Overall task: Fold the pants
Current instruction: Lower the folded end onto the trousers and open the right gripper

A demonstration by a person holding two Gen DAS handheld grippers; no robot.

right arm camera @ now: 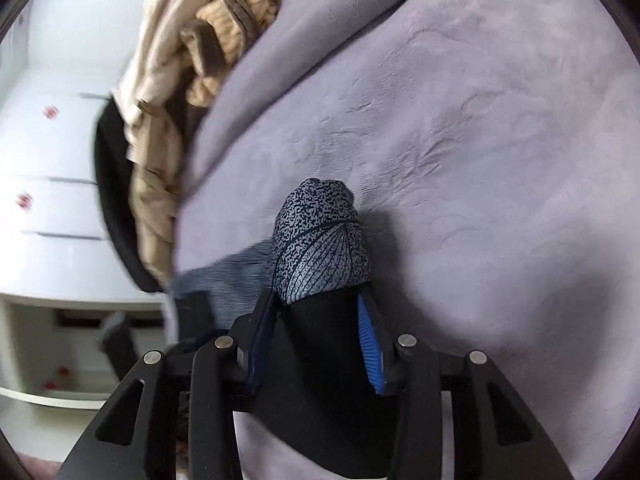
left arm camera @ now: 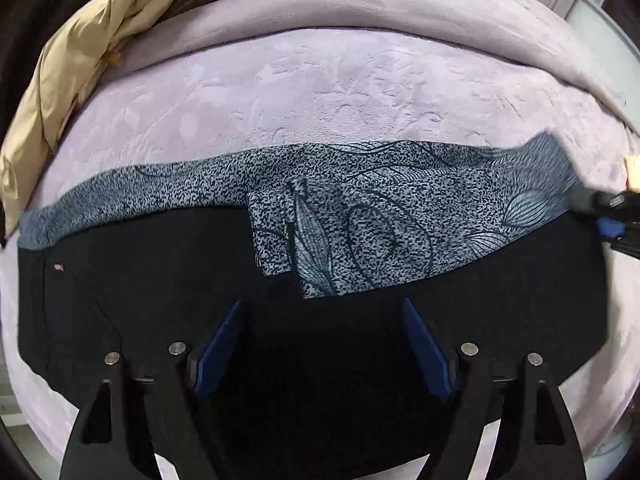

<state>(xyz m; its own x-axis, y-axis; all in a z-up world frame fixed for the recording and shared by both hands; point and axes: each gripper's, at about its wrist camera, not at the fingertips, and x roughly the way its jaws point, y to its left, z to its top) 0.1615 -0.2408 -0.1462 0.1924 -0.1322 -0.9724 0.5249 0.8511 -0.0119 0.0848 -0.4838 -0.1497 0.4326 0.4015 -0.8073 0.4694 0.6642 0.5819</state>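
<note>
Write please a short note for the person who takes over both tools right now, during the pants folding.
Left tool: open, above the black part of the pants, holding nothing.
Right tool: shut on a bunched end of the pants, lifted off the lilac blanket.
Pants lie across the blanket, the patterned layer partly folded over the black one.
Left to do: lay the held end down, finish the fold, smooth it.
</note>
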